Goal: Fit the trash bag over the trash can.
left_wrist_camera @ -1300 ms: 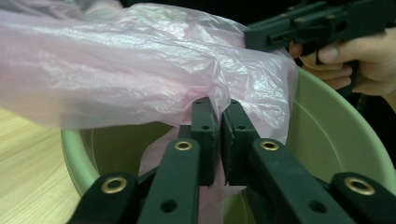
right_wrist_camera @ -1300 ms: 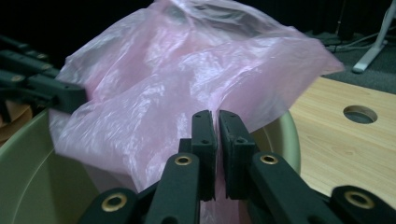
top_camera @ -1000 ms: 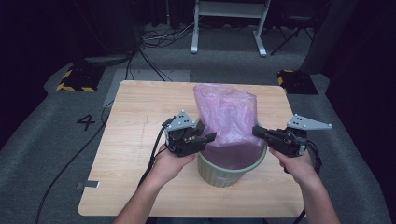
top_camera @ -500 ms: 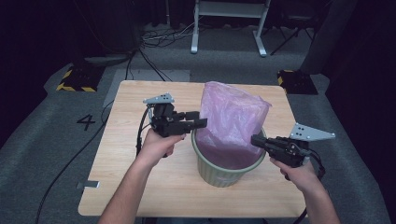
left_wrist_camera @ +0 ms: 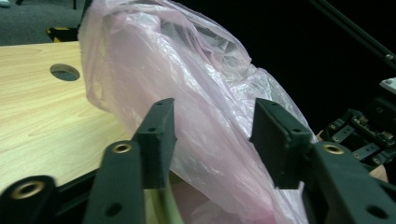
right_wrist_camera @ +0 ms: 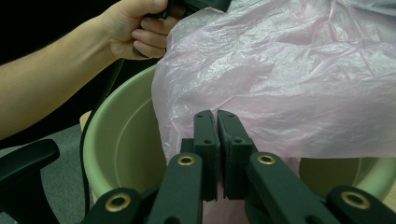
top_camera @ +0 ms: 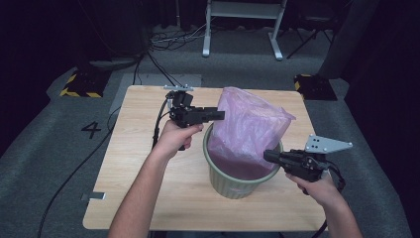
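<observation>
A pale green bin [top_camera: 233, 184] stands on the wooden table [top_camera: 138, 163], and a crumpled pink plastic bag [top_camera: 247, 121] rises out of it. My left gripper [top_camera: 220, 115] is held level at the bin's far left rim and points at the bag's side. In the left gripper view its jaws [left_wrist_camera: 215, 135] stand apart and have just been closing. The bag's film [left_wrist_camera: 205, 93] shows in the gap, and the pads do not press on it. My right gripper [top_camera: 268, 156] is at the bin's right rim. In its own view it [right_wrist_camera: 217, 140] is shut on the bag's lower edge [right_wrist_camera: 280, 93].
The table has a round hole [left_wrist_camera: 64, 72] beyond the bag. A cable [top_camera: 159, 124] trails from the left gripper across the table. On the floor behind stand a white metal frame [top_camera: 242, 29] and yellow-black striped blocks [top_camera: 79, 87].
My left gripper has moved from the bin's near left rim to its far left side, beside the bag. The bag now stands taller and leans right. The right gripper has hardly moved.
</observation>
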The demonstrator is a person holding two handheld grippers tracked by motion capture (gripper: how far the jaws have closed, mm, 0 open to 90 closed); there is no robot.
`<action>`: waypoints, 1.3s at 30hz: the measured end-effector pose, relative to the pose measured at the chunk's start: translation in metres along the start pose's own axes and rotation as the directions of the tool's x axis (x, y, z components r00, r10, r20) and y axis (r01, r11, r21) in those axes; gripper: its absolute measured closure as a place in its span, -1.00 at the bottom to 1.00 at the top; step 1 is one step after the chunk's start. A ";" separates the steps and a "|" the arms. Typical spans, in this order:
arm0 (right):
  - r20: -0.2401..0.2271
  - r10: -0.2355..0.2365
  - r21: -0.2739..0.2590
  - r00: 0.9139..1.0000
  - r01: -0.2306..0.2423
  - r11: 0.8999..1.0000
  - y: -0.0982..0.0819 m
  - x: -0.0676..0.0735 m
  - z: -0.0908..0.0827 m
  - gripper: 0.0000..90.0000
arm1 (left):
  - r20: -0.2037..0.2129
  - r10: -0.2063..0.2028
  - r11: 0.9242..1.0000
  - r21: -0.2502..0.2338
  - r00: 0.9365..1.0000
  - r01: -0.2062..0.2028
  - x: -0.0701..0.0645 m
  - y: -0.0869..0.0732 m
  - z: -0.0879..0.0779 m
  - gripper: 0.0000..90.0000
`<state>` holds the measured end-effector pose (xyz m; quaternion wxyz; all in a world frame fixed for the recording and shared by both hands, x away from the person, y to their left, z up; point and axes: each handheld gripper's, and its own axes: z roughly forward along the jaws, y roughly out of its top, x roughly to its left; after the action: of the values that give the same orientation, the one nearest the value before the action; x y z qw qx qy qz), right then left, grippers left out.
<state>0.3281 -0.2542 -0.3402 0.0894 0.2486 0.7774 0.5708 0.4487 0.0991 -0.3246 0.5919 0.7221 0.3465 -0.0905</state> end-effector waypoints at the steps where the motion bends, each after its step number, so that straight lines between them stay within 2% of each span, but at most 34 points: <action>1: -0.001 0.001 0.000 1.000 -0.001 1.000 0.000 0.000 0.000 0.93 | -0.008 -0.004 1.000 0.004 1.000 0.004 -0.001 -0.001 0.003 0.26; 2: 0.000 -0.001 0.002 1.000 0.001 1.000 -0.001 0.000 -0.001 0.92 | -0.015 0.019 1.000 -0.007 1.000 -0.019 -0.004 -0.003 0.004 0.55; 4: -0.001 0.002 0.002 1.000 -0.002 1.000 -0.001 0.000 -0.001 0.92 | -0.023 0.050 0.998 -0.026 0.998 -0.051 -0.009 -0.004 0.005 0.81; 6: 0.006 0.004 0.007 1.000 -0.004 1.000 -0.001 0.000 0.000 0.90 | -0.015 0.061 0.998 -0.035 0.998 -0.061 -0.012 -0.004 0.005 0.98; 8: 0.007 0.006 0.009 1.000 -0.006 1.000 -0.001 0.000 0.000 0.90 | -0.015 0.072 0.997 -0.035 0.997 -0.073 -0.015 -0.005 0.005 1.00; 12: 0.008 0.010 0.016 1.000 -0.010 1.000 -0.002 -0.002 -0.001 0.82 | -0.013 0.142 0.990 -0.011 0.990 -0.142 -0.026 -0.006 0.002 1.00; 13: 0.009 0.011 0.017 1.000 -0.011 1.000 -0.001 -0.002 -0.002 0.76 | 0.005 0.160 0.987 -0.007 0.987 -0.160 -0.029 -0.006 0.001 1.00; 15: 0.015 0.018 0.014 1.000 -0.019 1.000 -0.001 -0.003 -0.006 0.67 | 0.012 0.200 0.980 -0.011 0.980 -0.200 -0.033 -0.008 -0.003 1.00; 17: 0.041 0.018 -0.004 0.999 -0.018 1.000 -0.001 -0.004 -0.011 0.49 | 0.050 0.234 0.972 -0.011 0.971 -0.234 -0.037 -0.011 -0.006 1.00; 20: 0.058 0.027 -0.017 0.998 -0.026 1.000 0.001 -0.006 -0.015 0.35 | 0.075 0.273 0.962 0.013 0.959 -0.274 -0.044 -0.015 -0.006 1.00; 21: 0.088 0.037 -0.026 0.995 -0.035 0.999 0.003 -0.008 -0.018 0.25 | 0.077 0.277 0.960 0.016 0.958 -0.279 -0.046 -0.015 -0.006 1.00; 22: 0.099 0.042 -0.035 0.994 -0.038 0.999 0.003 -0.009 -0.018 0.21 | 0.092 0.288 0.956 0.024 0.953 -0.291 -0.050 -0.017 -0.004 1.00; 23: 0.099 0.042 -0.035 0.994 -0.038 0.999 0.003 -0.009 -0.018 0.21 | 0.092 0.288 0.956 0.024 0.953 -0.291 -0.050 -0.017 -0.004 1.00; 26: 0.125 0.047 -0.048 0.991 -0.041 0.998 0.005 -0.009 -0.017 0.05 | 0.103 0.303 0.950 0.042 0.947 -0.309 -0.057 -0.020 0.000 1.00; 27: 0.135 0.049 -0.048 0.990 -0.042 0.998 0.006 -0.009 -0.016 0.03 | 0.103 0.310 0.947 0.049 0.945 -0.316 -0.059 -0.021 0.002 1.00; 28: 0.140 0.049 -0.051 0.989 -0.042 0.998 0.008 -0.009 -0.015 0.01 | 0.117 0.321 0.943 0.056 0.940 -0.329 -0.062 -0.022 0.003 1.00; 31: 0.173 0.036 -0.055 0.984 -0.027 0.998 0.019 -0.011 -0.010 0.01 | 0.125 0.332 0.936 0.075 0.935 -0.343 -0.067 -0.025 0.006 1.00; 35: 0.186 0.029 -0.058 0.982 -0.019 0.998 0.031 -0.015 -0.003 -0.02 | 0.148 0.344 0.926 0.112 0.927 -0.361 -0.072 -0.029 0.010 0.99; 36: 0.186 0.032 -0.056 0.982 -0.022 0.998 0.037 -0.018 0.001 -0.05 | 0.149 0.355 0.918 0.133 0.923 -0.375 -0.075 -0.031 0.012 0.99; 39: 0.200 0.026 -0.049 0.979 -0.016 0.999 0.042 -0.019 0.005 -0.09 | 0.159 0.357 0.913 0.148 0.920 -0.380 -0.077 -0.032 0.013 0.99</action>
<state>0.3584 -0.2502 -0.3053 0.1671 0.3109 0.7481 0.5619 0.3757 0.0585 -0.3122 0.5534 0.8165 0.1556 -0.0537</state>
